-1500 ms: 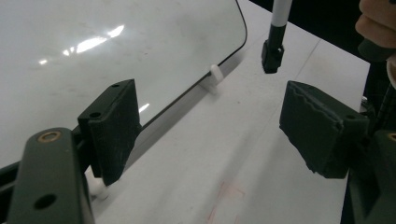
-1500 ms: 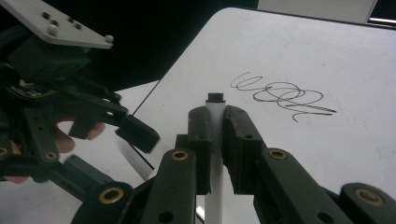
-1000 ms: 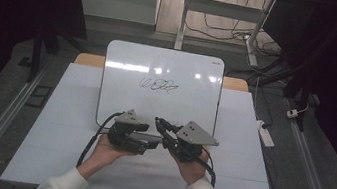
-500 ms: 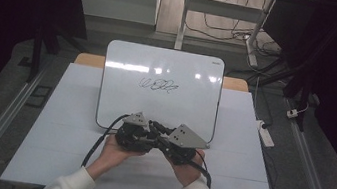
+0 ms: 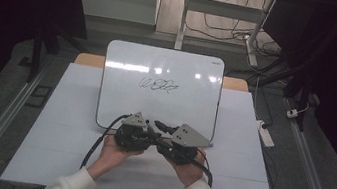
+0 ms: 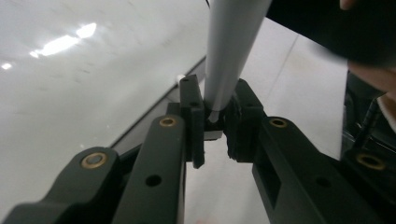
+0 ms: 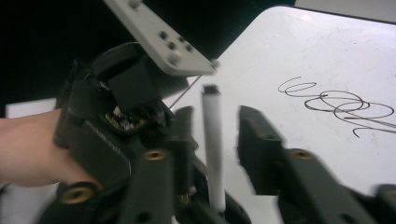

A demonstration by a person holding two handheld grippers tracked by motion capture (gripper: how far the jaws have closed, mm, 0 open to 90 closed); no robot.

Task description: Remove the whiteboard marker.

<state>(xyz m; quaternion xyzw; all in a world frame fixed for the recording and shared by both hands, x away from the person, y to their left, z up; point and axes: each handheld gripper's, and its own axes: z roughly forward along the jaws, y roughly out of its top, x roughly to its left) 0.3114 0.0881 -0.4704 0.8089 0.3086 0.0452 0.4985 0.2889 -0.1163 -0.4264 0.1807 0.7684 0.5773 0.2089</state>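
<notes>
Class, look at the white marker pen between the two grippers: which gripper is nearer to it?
Left. The left gripper has its jaws clamped on the marker pen. The right gripper has open jaws on either side of it, not gripping.

Grey floor around the white table; beyond its far edge, desk legs (cables trailing), darkness either side.

marker: top cut off by frame edge, tip buried between jaws | whiteboard scribble: unreadable | right jaws: kinda blurry
</notes>
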